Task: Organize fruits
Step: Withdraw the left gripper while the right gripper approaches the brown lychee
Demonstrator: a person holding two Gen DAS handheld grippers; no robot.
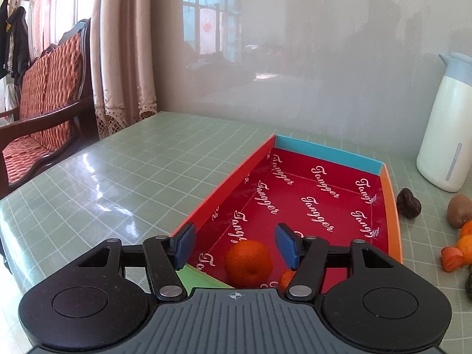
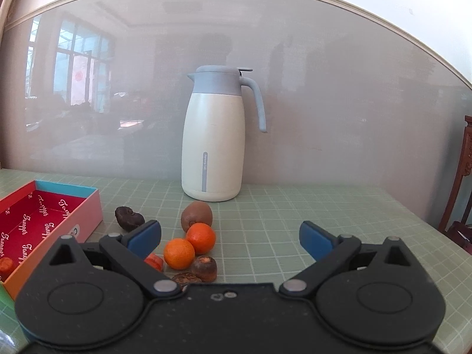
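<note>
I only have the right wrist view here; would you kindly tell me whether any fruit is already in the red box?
Observer: Yes, a mandarin lies at the near end of the box.
Operator: Thank you; is the left gripper holding it?
Observer: No, the left gripper is open, its pads either side of the mandarin without touching.
Operator: Is anything beside the table on that side?
Observer: A wooden bench with red cushions stands off the table's left edge.

A pale green, grid-patterned surface (image 1: 132, 159) meets a glossy grey wall panel (image 1: 324, 59) that dimly mirrors a window. At left stand a dark wooden bench (image 1: 44, 94) with red cushions, beige lace-edged curtains (image 1: 124, 44) and, perhaps, coats hanging in daylight.
</note>
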